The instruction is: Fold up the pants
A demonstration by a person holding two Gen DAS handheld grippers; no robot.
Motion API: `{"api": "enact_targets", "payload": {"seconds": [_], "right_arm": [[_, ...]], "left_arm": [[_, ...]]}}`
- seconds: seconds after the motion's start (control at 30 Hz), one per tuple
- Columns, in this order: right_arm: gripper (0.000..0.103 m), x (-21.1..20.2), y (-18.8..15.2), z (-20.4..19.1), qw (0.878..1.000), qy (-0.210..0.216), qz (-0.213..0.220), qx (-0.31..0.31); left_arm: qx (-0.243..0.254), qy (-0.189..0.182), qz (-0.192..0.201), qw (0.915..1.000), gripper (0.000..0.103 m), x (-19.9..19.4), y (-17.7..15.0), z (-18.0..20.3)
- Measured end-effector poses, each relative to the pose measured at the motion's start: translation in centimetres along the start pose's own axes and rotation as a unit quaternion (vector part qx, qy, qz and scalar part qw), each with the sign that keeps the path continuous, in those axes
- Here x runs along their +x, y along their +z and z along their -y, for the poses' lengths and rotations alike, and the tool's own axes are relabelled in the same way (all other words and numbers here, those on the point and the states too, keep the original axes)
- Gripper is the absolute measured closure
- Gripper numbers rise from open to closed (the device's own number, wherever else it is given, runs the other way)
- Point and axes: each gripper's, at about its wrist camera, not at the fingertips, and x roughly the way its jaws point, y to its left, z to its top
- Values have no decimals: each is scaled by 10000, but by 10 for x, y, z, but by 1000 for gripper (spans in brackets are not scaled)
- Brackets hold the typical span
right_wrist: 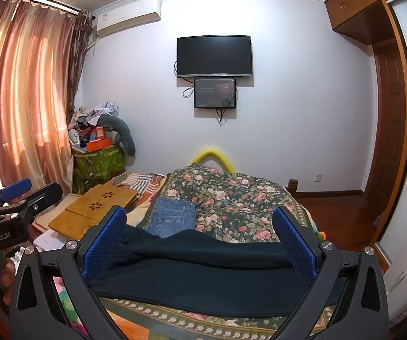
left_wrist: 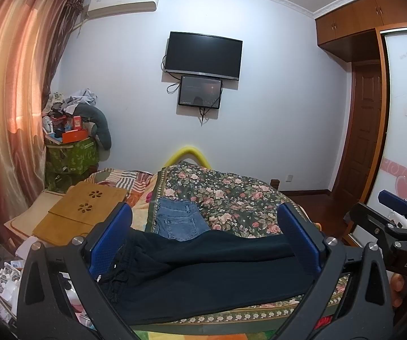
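Both grippers are held low over the near end of the bed, side by side, pointing toward the far wall. The left gripper (left_wrist: 203, 240) has its blue-padded fingers (left_wrist: 110, 240) spread wide, released, with nothing pinched between them; the dark pants (left_wrist: 203, 272) simply lie across the space between the pads. The right gripper (right_wrist: 200, 243) is just the same, fingers (right_wrist: 295, 243) parted and holding nothing, the pants (right_wrist: 200, 269) stretched flat below and between them.

The pants are a dark navy, almost black pair, laid crosswise on the floral bedspread (left_wrist: 231, 195) at the near edge of the bed. In the left wrist view the waistband end with its drawstring (left_wrist: 115, 272) is bunched at the left, by the left finger pad, and the cloth runs off to the right in a long band with a soft fold along its far edge.

Just beyond the dark pants lies a pair of blue jeans (left_wrist: 179, 221), folded, back pockets up, on the bedspread. Left of them a wooden lap tray (left_wrist: 84, 209) rests on the bed. On the far wall hang a television (left_wrist: 203, 52) and a smaller screen (left_wrist: 200, 90) below it, with pink curtains (left_wrist: 14, 85) at the left
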Motion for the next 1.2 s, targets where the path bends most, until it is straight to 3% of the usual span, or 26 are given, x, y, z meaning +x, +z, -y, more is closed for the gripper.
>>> {"api": "enact_targets", "payload": {"seconds": [0.87,1.2], "right_arm": [[0,3,-1,2,10000,-27,-29,-21],[0,22,-10,5,9996,-159,-230,-49]], "left_arm": [[5,7,-22,10000,0,3,-2,1],[-1,22,-350,9994,0,35,-5,2]]}}
